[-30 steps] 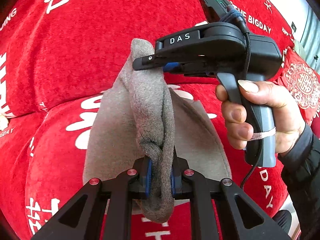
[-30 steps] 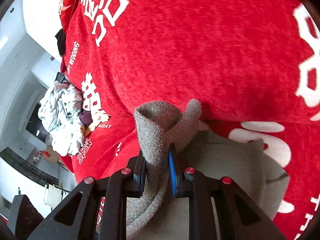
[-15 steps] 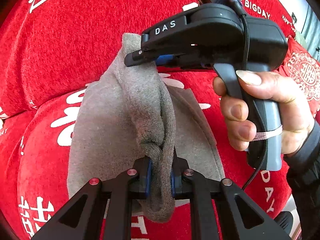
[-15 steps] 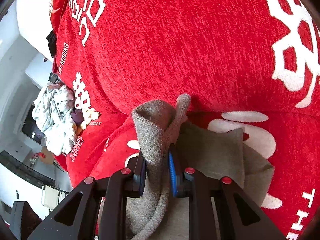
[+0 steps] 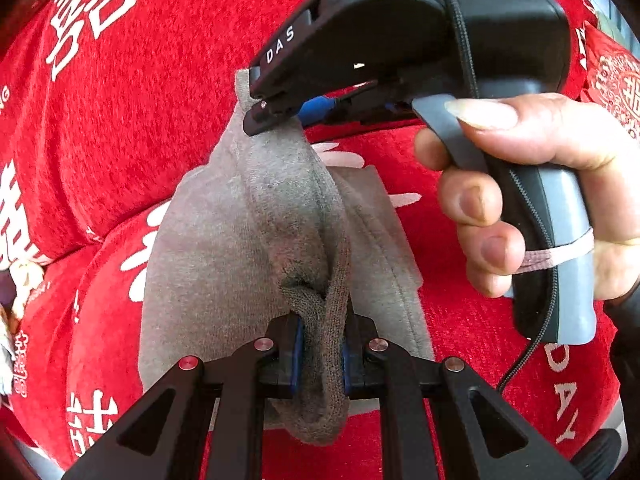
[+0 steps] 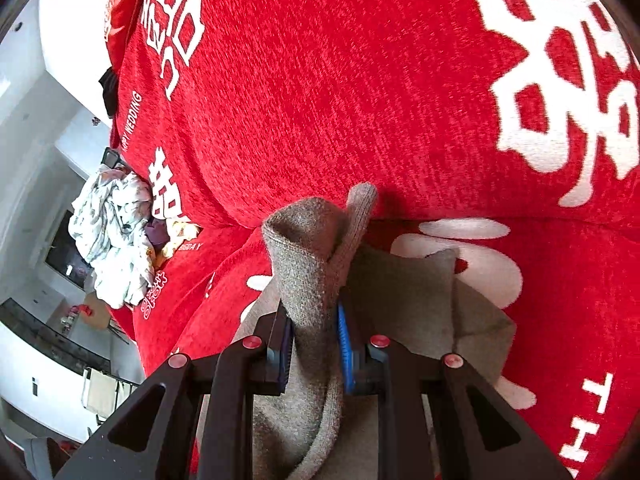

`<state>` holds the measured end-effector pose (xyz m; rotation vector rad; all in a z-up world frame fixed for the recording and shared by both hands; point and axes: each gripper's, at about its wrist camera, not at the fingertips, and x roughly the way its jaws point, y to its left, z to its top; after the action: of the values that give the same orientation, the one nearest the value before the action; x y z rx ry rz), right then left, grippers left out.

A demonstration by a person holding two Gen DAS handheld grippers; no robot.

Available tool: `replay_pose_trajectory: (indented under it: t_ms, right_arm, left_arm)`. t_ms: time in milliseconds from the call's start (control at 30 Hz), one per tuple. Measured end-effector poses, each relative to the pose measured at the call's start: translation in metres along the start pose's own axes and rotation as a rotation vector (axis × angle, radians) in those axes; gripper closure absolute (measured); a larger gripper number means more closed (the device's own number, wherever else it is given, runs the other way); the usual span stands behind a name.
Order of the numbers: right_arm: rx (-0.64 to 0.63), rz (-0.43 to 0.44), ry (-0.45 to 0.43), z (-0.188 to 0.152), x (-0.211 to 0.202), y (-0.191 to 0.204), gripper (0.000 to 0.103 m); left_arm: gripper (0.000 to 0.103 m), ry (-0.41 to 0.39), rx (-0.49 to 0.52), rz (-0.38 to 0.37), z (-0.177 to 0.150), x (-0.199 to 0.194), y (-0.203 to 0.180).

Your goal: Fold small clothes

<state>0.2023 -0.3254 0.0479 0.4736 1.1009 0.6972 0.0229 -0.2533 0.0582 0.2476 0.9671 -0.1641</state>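
A red plush sofa cover [image 5: 132,128] printed with white characters fills both your views, and a crumpled pale heap of cloth [image 6: 114,236] lies off at its far end. Your left gripper [image 5: 320,354] is clamped on the ribbed edge of the small grey knitted garment [image 5: 224,248], which stretches up from the jaws to your right gripper [image 6: 314,350], likewise pinched tight on another bunched edge. Between them the garment drapes onto the seat cushion. Your right hand [image 5: 532,196] grasps its handle.
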Motion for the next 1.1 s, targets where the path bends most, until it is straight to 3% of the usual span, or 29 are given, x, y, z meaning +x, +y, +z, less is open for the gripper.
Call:
replay_pose_trajectory:
  t_ms: [333,600,833,900,967,1033,1100]
  right_arm:
    - [0.105,0.005,-0.013,-0.02,0.003,-0.042,0.082]
    - [0.185,0.004,-0.014,-0.033,0.01,-0.068,0.082]
    - [0.203,-0.009,-0.022,-0.037,0.009,-0.071,0.081]
    - [0.206,-0.018,-0.019,-0.038,0.008,-0.071,0.08]
    - [0.24,-0.038,-0.011,-0.037,0.007,-0.073,0.072]
    - [0.293,-0.048,-0.031,-0.037,-0.002,-0.081,0.071]
    - [0.312,-0.055,-0.058,-0.038,-0.014,-0.085,0.07]
  left_arm:
    - [0.088,0.05,-0.004,-0.063,-0.004,0.023,0.003]
    - [0.087,0.042,-0.012,-0.105,-0.006,0.033,0.009]
    - [0.087,0.03,-0.078,-0.204,-0.009,0.033,0.029]
    - [0.075,0.037,-0.102,-0.256,-0.009,0.032,0.035]
    - [0.036,0.04,-0.129,-0.351,-0.011,0.027,0.044]
    - [0.021,-0.001,-0.154,-0.385,-0.017,0.012,0.049]
    - [0.02,-0.042,-0.14,-0.376,-0.022,-0.002,0.054]
